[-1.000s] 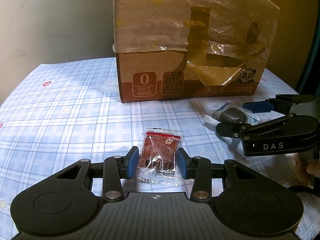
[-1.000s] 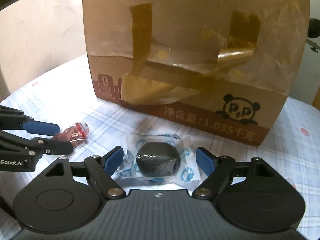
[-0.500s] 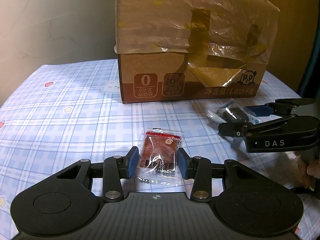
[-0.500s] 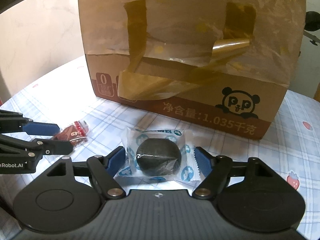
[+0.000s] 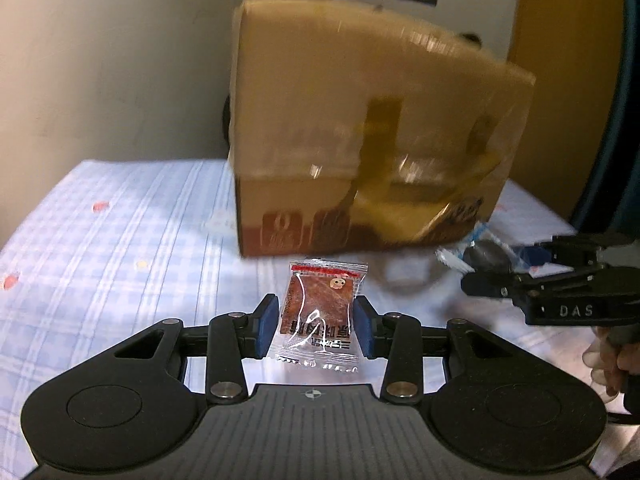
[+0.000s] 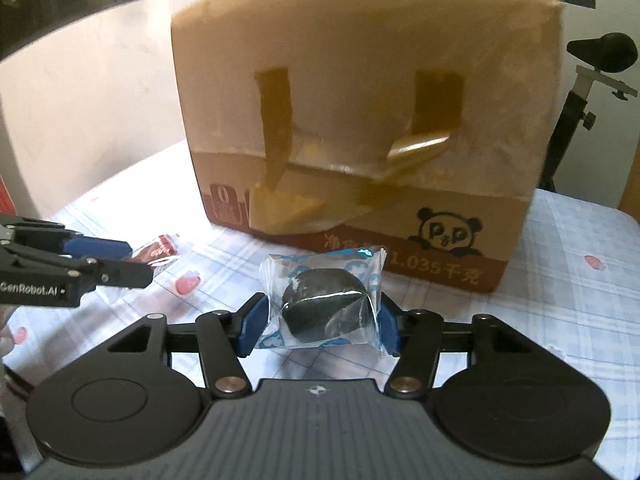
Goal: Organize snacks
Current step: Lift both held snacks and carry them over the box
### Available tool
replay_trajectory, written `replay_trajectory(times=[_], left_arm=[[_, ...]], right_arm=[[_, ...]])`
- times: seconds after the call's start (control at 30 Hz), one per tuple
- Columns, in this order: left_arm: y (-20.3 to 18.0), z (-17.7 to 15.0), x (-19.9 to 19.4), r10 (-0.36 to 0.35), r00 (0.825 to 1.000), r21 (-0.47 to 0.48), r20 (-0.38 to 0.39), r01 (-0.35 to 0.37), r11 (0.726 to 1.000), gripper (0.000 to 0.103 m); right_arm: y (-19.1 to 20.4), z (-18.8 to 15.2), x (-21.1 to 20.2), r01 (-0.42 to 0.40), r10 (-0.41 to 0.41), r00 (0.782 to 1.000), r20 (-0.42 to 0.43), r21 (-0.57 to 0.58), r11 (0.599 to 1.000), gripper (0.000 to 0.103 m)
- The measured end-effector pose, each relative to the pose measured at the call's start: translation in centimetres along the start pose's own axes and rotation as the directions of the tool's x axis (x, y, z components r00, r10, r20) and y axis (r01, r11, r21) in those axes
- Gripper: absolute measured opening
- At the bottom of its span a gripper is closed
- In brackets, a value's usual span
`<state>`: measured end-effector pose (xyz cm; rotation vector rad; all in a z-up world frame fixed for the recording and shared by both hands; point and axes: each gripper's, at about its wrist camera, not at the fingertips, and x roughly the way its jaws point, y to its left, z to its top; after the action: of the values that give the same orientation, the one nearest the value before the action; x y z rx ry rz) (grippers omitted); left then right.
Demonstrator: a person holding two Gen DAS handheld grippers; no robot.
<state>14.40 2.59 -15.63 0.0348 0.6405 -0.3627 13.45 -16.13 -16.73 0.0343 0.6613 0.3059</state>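
A clear packet of reddish-brown snack (image 5: pixel 322 312) with a red top strip stands upright, lifted off the table, and my left gripper (image 5: pixel 316 322) is shut on it. A clear blue-printed packet with a dark round snack (image 6: pixel 324 304) sits between the blue pads of my right gripper (image 6: pixel 320 320); its jaws are closing, the pads press the packet's sides, and it hangs above the cloth. The left gripper (image 6: pixel 140 262) with the red packet (image 6: pixel 162 250) shows at the left of the right wrist view. The right gripper (image 5: pixel 492 270) shows at the right of the left wrist view.
A tall taped cardboard box (image 6: pixel 360 100) with a panda print stands just behind both packets, blurred in the left wrist view (image 5: pixel 360 120). The blue checked tablecloth (image 5: pixel 120 260) runs left and forward. A black stand (image 6: pixel 600 52) rises behind the table's right side. A hand (image 5: pixel 608 360) holds the right gripper.
The right jaws narrowed onto the dark snack packet and lifted it off the cloth. The left gripper rose with the red packet. The box now sits farther back in both views.
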Motion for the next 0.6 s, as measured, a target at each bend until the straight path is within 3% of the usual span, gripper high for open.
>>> replay_trajectory(times=[0.27,0.5,0.6], left_arm=[[-1.3,5.8,-4.1,-0.062,0.986,0.051,0.157,0.055,0.997,0.043],[-2.1,13.0,-5.2,-0.086,0.955,0.067,0.285,0.07,0.995,0.043],[-2.8,15.9,-4.5,-0.078,0.948,0.072,0.308,0.059,0.996,0.043]], right_arm=[[-1.1,3.9,-5.4,-0.037,0.036,0.996,0.086,0.005,0.999,0.059],[-1.8,11.9,-9.2,-0.073,0.081,0.97,0.227,-0.043,0.996,0.059],[-1.8,15.2,-8.9,-0.046,0.067,0.965,0.255,-0.086,0.995,0.059]])
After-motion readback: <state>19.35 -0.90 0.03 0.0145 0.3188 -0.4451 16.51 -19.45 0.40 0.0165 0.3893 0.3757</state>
